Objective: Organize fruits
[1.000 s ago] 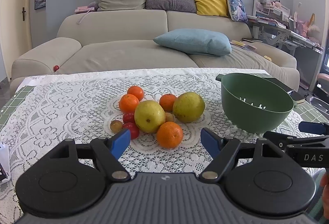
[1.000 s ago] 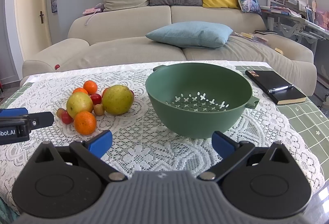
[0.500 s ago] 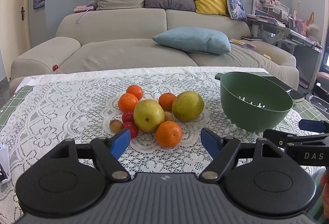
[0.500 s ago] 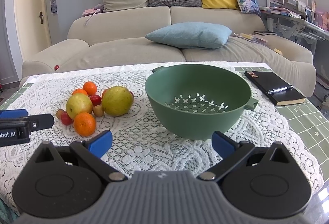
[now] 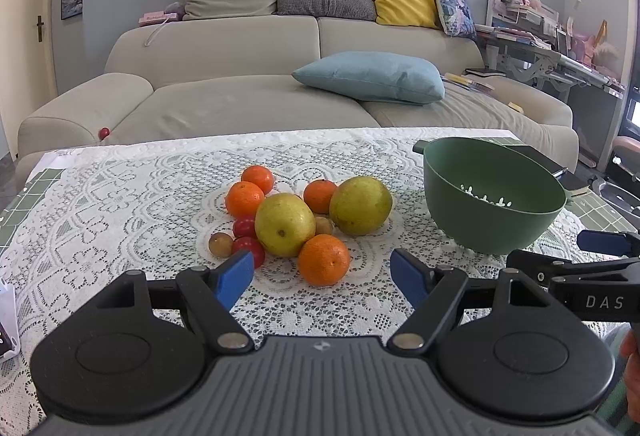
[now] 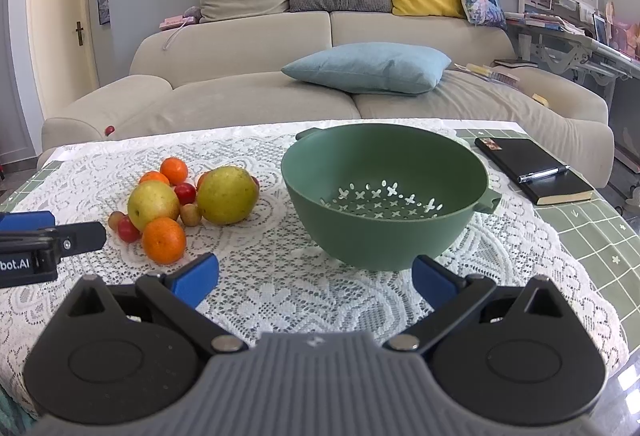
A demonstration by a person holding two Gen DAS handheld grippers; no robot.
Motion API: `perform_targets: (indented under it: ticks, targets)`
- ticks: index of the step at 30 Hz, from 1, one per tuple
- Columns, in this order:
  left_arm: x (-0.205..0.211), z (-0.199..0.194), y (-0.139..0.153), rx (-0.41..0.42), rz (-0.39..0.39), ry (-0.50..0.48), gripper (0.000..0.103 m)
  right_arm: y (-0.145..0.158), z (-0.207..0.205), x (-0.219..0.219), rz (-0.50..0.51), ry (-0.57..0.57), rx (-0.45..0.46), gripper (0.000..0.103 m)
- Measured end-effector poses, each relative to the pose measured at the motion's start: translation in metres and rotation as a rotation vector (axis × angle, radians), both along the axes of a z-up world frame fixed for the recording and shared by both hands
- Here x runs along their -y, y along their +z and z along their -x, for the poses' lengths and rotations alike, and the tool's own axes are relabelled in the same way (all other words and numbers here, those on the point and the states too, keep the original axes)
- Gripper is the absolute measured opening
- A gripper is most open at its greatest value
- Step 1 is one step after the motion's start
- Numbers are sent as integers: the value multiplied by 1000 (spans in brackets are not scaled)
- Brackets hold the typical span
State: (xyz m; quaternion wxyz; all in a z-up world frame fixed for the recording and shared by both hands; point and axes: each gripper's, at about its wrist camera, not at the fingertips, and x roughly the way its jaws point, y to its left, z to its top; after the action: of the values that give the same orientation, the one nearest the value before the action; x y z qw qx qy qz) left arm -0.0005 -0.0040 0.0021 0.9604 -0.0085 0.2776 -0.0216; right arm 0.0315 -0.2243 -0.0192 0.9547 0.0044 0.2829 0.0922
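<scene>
— Where's the fruit sitting?

— All in one heap on the lace tablecloth (image 5: 120, 204), left of the green colander (image 6: 384, 196). Two yellow-green pears, the nearer pear (image 5: 285, 225) and the farther pear (image 5: 361, 205), with the front orange (image 5: 323, 259) closest to us, three more oranges behind, some red cherry tomatoes (image 5: 249, 247) and a couple of small brownish fruits tucked in between.

— Anything in the colander?

— Nothing, just its cross-shaped holes showing.

— And the claws?

— The left gripper (image 5: 322, 274) is spread wide and holds nothing, hovering just short of the front orange. The right gripper (image 6: 316, 276) is likewise released, empty, in front of the colander.

— What's off to the right?

— A black notebook (image 6: 532, 168) with a pen (image 6: 543, 174) lying on it, near the table's edge.
</scene>
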Motion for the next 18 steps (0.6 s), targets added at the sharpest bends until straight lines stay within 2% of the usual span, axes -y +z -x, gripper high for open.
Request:
perform_targets:
  ticks: [12, 15, 18]
  targets:
    - [-1, -3, -1, -4, 5, -13, 91, -4, -4, -2, -10, 0, -14, 99]
    - [-2, -5, -2, 3, -14, -12, 91, -5, -8, -7, -15, 14, -1, 99]
    - [-10, -10, -2, -9, 10, -19, 89, -6, -13, -15, -24, 42, 31, 99]
